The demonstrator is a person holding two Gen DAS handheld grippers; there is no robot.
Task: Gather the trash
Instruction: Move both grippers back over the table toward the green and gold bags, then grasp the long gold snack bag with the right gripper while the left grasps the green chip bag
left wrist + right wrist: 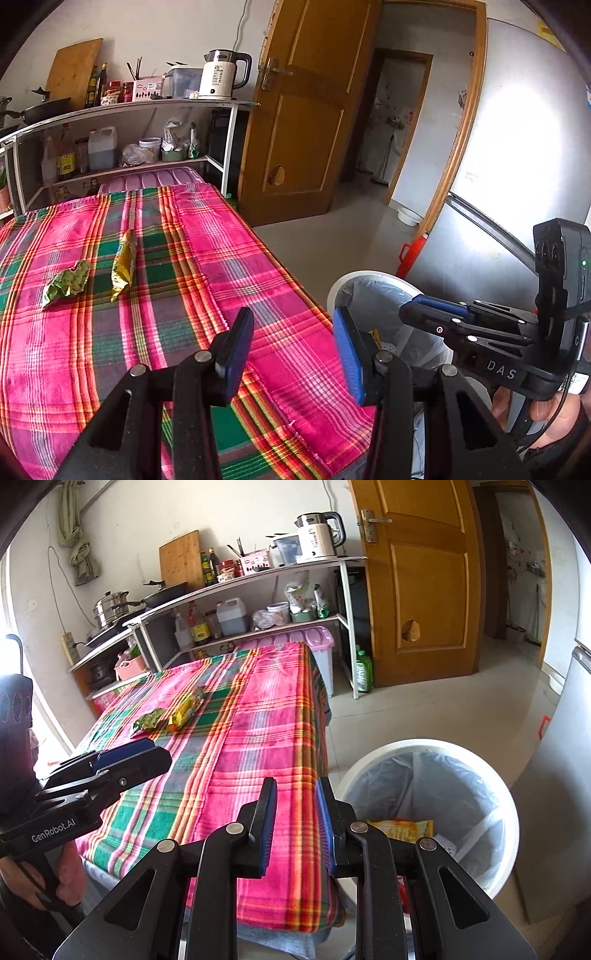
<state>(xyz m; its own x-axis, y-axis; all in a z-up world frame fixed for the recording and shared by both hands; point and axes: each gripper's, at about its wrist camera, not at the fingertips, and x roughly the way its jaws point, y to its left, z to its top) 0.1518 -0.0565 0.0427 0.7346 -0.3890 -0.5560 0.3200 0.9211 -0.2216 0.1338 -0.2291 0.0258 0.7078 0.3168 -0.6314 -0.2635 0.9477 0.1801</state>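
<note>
**Two wrappers on the cloth, one in the bin**

A green wrapper (65,283) and a yellow wrapper (123,268) lie close together on the plaid tablecloth (207,258). The left gripper (291,349) hangs half-open, empty. The right gripper (295,819), narrowly parted, holds nothing beside the white bin (424,746), where another wrapper (402,830) lies.

Woven plaid tablecloth (207,258), glossy wooden door (306,122)

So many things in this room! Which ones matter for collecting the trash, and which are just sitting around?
Part of the job:
- green wrapper
- yellow wrapper
- white bin, a yellow packet already inside
- left gripper and right gripper, both empty

Just lying about:
- kettle
- cutting board
- steel pot
- green bottle
</note>
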